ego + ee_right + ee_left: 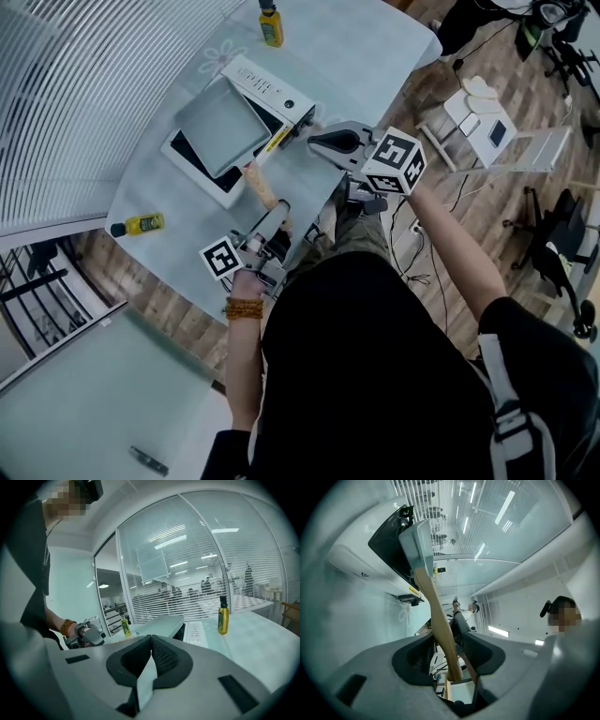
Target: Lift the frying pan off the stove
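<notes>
Your dark top fills the bottom of the head view. Just beyond it, both grippers reach over the near edge of a pale glass table point(375, 47).

The left gripper point(449, 643) has its jaws spread wide. The pan's wooden handle point(436, 606) runs between them, and its end sits past the pads, deep in the throat. The pads do not appear to press on it yet. The right gripper point(151, 644) is closed with nothing in it, and it hovers over the table to the right of the stove, apart from the pan.

The frying pan point(220, 127) is square and grey. It sits flat on the white stove point(272, 89), so the lift has not begun.

The pan's long axis runs from its body through the handle. In the head view it slants down and to the right, with the handle pointing toward you and ending past the stove's near edge.

- Close squarely across the handle, with the jaws in line with that axis.
- Expect the pan's far end to droop, because the weight likely sits well ahead of your grip.
- Hold firmly and lift straight up, keeping the pan level.
- Clear the stove top before you move sideways, so the stove is not dragged.
</notes>
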